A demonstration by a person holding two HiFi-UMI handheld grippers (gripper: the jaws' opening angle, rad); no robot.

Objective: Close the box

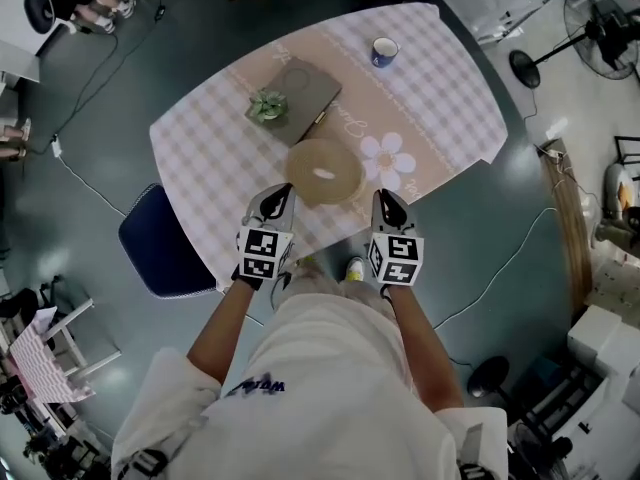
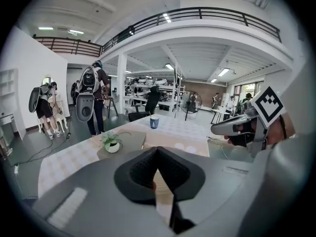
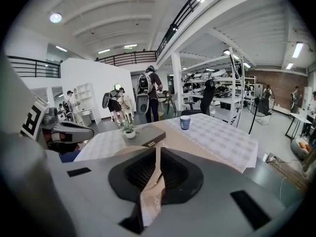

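Note:
A round tan box (image 1: 323,171) with its lid on sits near the table's front edge. Behind it lies a flat grey-brown box (image 1: 305,90), shut, with a small potted plant (image 1: 268,105) on its left end. My left gripper (image 1: 281,194) hovers just left of the round box, its jaws together and holding nothing. My right gripper (image 1: 386,200) hovers just to the box's right; its jaws stand a thin slit apart with only tablecloth showing through. Neither gripper touches a box. In the right gripper view the flat box (image 3: 148,136) lies straight ahead.
A checked tablecloth (image 1: 440,98) covers the table. A blue mug (image 1: 384,51) stands at the far side. A dark blue chair (image 1: 160,243) is at the table's left corner. Cables cross the floor, fans (image 1: 600,18) stand at right, and people (image 3: 147,95) stand beyond the table.

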